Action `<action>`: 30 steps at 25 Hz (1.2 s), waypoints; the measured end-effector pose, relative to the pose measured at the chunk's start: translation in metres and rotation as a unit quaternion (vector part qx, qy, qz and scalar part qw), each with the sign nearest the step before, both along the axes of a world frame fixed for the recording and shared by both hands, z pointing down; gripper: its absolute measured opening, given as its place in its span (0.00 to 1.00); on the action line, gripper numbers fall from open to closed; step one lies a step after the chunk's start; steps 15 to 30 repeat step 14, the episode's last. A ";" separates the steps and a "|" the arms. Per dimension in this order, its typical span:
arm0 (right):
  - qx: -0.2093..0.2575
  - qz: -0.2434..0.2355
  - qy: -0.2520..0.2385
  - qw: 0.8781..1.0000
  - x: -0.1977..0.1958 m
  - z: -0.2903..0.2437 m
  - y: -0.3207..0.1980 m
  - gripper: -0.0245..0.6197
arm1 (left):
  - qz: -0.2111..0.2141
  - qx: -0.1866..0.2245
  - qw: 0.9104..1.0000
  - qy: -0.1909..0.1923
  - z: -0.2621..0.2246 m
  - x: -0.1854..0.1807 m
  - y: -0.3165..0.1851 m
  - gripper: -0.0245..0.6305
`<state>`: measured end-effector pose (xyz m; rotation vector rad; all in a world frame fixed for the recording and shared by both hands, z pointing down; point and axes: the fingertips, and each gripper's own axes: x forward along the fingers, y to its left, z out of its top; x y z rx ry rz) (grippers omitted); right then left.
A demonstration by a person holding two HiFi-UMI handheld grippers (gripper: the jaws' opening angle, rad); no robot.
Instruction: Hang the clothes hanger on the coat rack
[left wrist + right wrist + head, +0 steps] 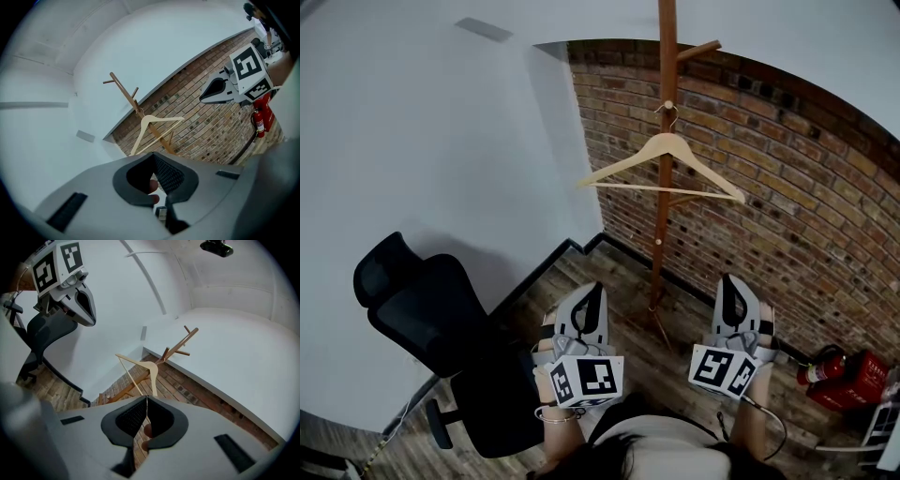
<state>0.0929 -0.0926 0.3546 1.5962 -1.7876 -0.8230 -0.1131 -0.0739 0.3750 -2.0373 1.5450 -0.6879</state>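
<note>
A pale wooden clothes hanger (667, 143) hangs by its metal hook on a peg of the tall wooden coat rack (666, 56), in front of the brick wall. It also shows in the left gripper view, the hanger (152, 123) on the rack (123, 91), and in the right gripper view, the hanger (151, 369) on the rack (180, 345). My left gripper (591, 292) and right gripper (729, 283) are held low and side by side, well short of the rack. Both are shut with nothing between the jaws, the left gripper (153, 157) and the right gripper (146, 401).
A black office chair (431, 328) stands close at the left on the wooden floor. Two red fire extinguishers (844, 375) stand at the right by the brick wall (787, 187). A white wall (422, 141) fills the left side.
</note>
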 end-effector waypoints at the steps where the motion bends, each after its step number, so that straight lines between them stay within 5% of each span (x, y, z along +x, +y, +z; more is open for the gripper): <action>1: -0.002 -0.003 -0.003 1.000 0.002 0.001 0.002 0.10 | 0.001 -0.003 1.000 0.004 0.001 0.003 0.002 0.05; 14: -0.015 -0.030 -0.049 0.998 0.023 0.002 0.023 0.10 | -0.018 -0.029 0.999 0.000 0.010 0.031 0.029 0.05; 30: -0.015 -0.030 -0.049 0.998 0.023 0.002 0.023 0.10 | -0.018 -0.029 0.999 0.000 0.010 0.031 0.029 0.05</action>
